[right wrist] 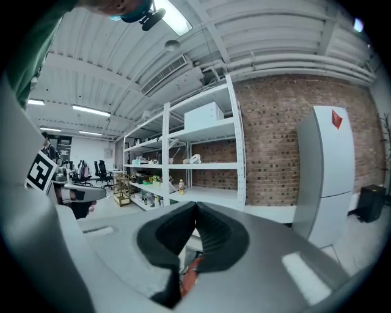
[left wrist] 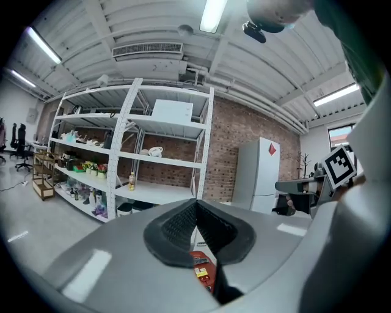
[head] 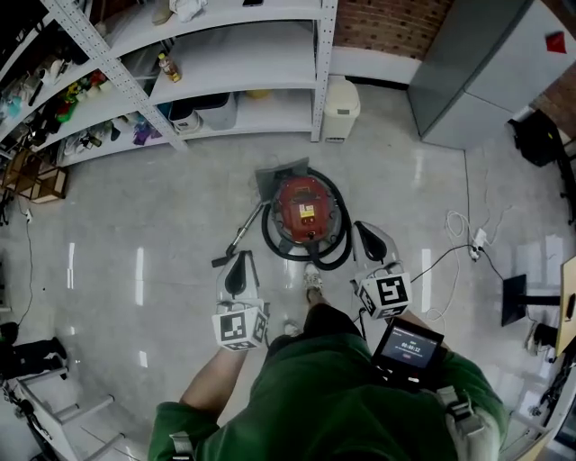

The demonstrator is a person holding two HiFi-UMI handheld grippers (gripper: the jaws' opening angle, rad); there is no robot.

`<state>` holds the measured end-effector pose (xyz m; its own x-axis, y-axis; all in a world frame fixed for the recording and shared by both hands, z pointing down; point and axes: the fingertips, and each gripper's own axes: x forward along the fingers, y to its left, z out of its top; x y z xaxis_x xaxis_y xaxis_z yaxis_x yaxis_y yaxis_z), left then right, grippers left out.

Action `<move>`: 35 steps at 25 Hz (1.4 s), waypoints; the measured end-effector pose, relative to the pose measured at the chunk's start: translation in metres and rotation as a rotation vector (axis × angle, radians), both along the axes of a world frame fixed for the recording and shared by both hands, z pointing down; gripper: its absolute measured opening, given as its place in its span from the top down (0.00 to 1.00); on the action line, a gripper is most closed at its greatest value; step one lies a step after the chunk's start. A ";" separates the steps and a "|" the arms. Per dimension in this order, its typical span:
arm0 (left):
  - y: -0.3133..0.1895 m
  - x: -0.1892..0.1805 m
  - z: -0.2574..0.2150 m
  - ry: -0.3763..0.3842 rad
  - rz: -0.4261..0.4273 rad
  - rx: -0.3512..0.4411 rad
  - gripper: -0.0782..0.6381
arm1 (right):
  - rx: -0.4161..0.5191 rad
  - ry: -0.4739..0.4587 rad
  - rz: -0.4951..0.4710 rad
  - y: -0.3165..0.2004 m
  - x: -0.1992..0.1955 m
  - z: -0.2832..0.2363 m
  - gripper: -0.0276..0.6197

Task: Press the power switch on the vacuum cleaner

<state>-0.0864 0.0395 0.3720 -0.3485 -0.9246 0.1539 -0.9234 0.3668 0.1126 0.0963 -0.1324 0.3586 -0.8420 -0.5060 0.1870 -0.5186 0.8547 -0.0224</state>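
Two tongs, both closed. On the left gripper [head: 241,261] and the right gripper [head: 364,234] the pads meet tip to tip with nothing between them. Each gripper's own view shows the same, with a sliver of red body visible through the slot under the pads.

Closest to me is a small screen unit [head: 407,351] on my chest, at my right. My shoe [head: 312,281] is on the floor [head: 135,225] between the two tongs.

The vacuum cleaner [head: 304,209] stands on the floor just ahead of my foot, between and a bit beyond the two jaw tips. It's a red round canister with a black hose [head: 335,257] coiled round it. A wand [head: 241,236] lies off its left side, next to my left tongs. I can't pick out the power switch at this resolution.

To the right, a white cable [head: 459,225] with a plug block runs across the floor.

Further out:
- a white shelving rack [head: 234,54] with bottles and bins
- a white bin [head: 340,108] at the rack's right post
- a grey cabinet [head: 486,63] to the right
- a brick wall [head: 387,22] behind
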 end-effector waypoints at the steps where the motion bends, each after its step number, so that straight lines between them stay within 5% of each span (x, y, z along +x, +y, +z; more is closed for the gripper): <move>1: 0.005 0.005 -0.007 -0.003 0.004 0.015 0.88 | 0.012 -0.011 0.000 0.008 0.003 -0.007 0.95; 11: 0.071 0.052 -0.050 -0.009 0.062 0.112 0.88 | 0.044 -0.066 0.036 0.091 0.037 -0.044 0.95; 19: 0.103 0.079 -0.048 0.021 0.097 0.104 0.88 | 0.053 -0.036 0.049 0.138 0.067 -0.049 0.95; 35: 0.078 0.163 -0.075 0.000 0.090 0.123 0.88 | 0.067 -0.045 0.007 0.122 0.142 -0.059 0.95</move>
<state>0.0766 0.1175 0.2971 -0.2636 -0.9639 0.0372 -0.9519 0.2662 0.1517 0.2383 -0.0100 0.3000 -0.8452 -0.5222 0.1142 -0.5245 0.8513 0.0112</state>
